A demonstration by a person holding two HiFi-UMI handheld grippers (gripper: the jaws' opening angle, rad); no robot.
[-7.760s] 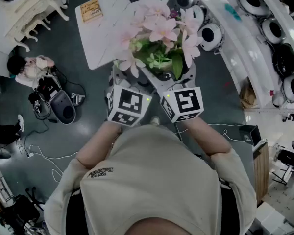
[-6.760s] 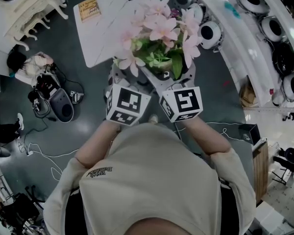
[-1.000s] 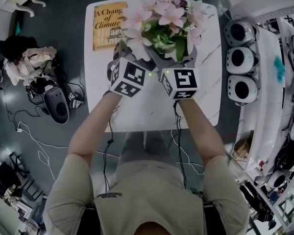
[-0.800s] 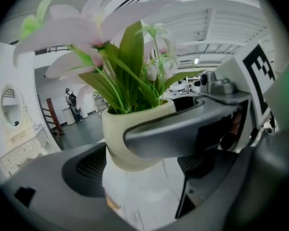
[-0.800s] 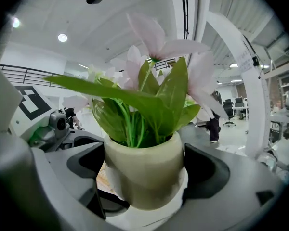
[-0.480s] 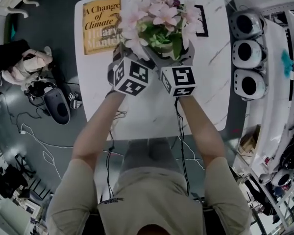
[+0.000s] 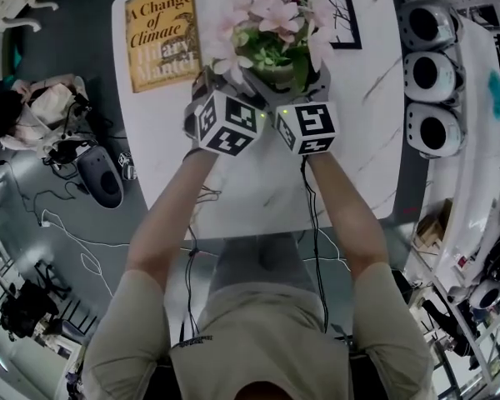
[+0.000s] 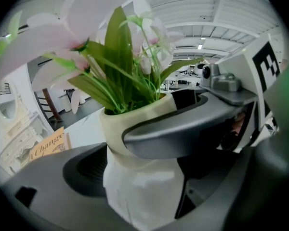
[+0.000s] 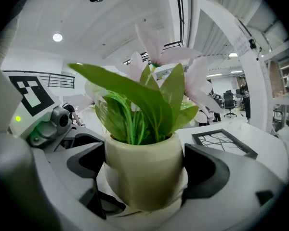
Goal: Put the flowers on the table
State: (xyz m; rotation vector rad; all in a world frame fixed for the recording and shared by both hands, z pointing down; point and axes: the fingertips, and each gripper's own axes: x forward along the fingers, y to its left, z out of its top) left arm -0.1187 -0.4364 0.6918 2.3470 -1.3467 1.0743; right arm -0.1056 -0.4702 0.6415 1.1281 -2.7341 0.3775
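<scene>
A cream vase (image 9: 143,170) of pink flowers (image 7: 271,32) with green leaves hangs over the far half of the white marble table (image 7: 258,194). Both grippers clamp it from opposite sides. My left gripper (image 8: 135,150) is shut on the vase (image 8: 144,189), one jaw across its neck. My right gripper (image 9: 145,196) is shut on its body. In the head view the left gripper (image 7: 232,86) and right gripper (image 7: 307,86) sit side by side beneath the blooms, which hide the vase. Whether its base touches the table cannot be told.
An orange book (image 7: 160,36) lies on the table left of the flowers, and a black picture frame (image 7: 343,30) lies to their right. A white counter with round devices (image 7: 429,73) runs along the right. Bags and cables (image 7: 96,173) cover the floor at left.
The person has walked up to the table with the flowers. Over the last second both grippers carried the vase farther over the tabletop, between book and frame.
</scene>
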